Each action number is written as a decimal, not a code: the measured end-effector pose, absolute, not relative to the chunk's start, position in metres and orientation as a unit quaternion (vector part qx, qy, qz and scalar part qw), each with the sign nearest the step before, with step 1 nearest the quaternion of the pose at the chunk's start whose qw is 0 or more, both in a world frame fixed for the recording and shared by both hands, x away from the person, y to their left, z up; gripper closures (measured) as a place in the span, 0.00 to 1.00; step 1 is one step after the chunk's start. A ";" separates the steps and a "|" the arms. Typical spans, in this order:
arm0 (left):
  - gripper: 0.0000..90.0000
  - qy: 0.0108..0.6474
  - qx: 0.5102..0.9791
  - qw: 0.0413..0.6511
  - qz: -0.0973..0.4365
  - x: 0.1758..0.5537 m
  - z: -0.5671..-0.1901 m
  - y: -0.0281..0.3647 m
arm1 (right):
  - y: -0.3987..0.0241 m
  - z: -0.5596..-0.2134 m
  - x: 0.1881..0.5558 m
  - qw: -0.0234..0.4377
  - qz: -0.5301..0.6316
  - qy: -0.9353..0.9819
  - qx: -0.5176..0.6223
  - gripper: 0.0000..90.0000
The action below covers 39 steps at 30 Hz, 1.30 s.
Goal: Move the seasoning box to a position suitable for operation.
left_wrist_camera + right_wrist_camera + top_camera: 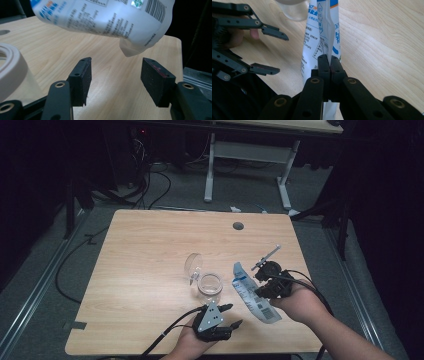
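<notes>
Nearest the high camera, at the table's near edge, the left gripper lies in the person's left hand with its jaws spread wide and nothing between them, pointing right. Just beyond it stands a clear round plastic jar, its domed transparent lid hinged open behind. To the right, the right gripper pinches a white and blue printed plastic pouch, whose long axis runs from far-left to near-right above the pale wooden table.

Seen from the left gripper view, the black rubber pads stand well apart and empty; the pouch hangs above and ahead, its lower corner drooping between and beyond them. The jar's rim sits close at the left.

From the right gripper view, the jaws are clamped tight on the pouch's folded edge, with the left gripper open just to its left. The pouch's free end therefore lies nearer the left gripper, probably the one to take it.
</notes>
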<state>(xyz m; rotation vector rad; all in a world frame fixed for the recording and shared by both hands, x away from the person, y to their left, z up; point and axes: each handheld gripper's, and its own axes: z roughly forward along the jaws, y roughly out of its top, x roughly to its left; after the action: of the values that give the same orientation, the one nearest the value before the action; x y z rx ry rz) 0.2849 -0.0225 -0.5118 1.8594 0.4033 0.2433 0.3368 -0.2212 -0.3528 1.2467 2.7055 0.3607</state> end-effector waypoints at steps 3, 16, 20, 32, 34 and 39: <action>0.44 0.165 0.794 0.577 0.100 0.284 -0.512 -0.023 | -0.217 -0.348 0.336 0.072 0.119 0.902 0.410 1.00; 0.39 0.156 0.800 0.570 0.104 0.281 -0.519 -0.032 | -0.196 -0.341 0.333 0.070 0.126 0.907 0.396 1.00; 0.39 0.154 0.801 0.569 0.105 0.281 -0.520 -0.036 | -0.189 -0.341 0.331 0.068 0.131 0.907 0.394 1.00; 0.38 0.158 0.799 0.569 0.111 0.280 -0.520 -0.043 | -0.172 -0.338 0.329 0.061 0.141 0.909 0.386 1.00; 0.39 0.160 0.800 0.567 0.117 0.279 -0.520 -0.044 | -0.171 -0.338 0.329 0.060 0.143 0.910 0.384 1.00; 0.46 0.166 0.794 0.570 0.132 0.278 -0.517 -0.044 | -0.170 -0.340 0.330 0.059 0.145 0.909 0.385 1.00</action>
<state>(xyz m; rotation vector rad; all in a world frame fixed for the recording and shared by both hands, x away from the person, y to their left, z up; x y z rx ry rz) 0.2776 -0.0444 -0.5169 1.8622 0.3890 0.3103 0.3301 -0.1699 -0.3401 1.1673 2.7540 0.4382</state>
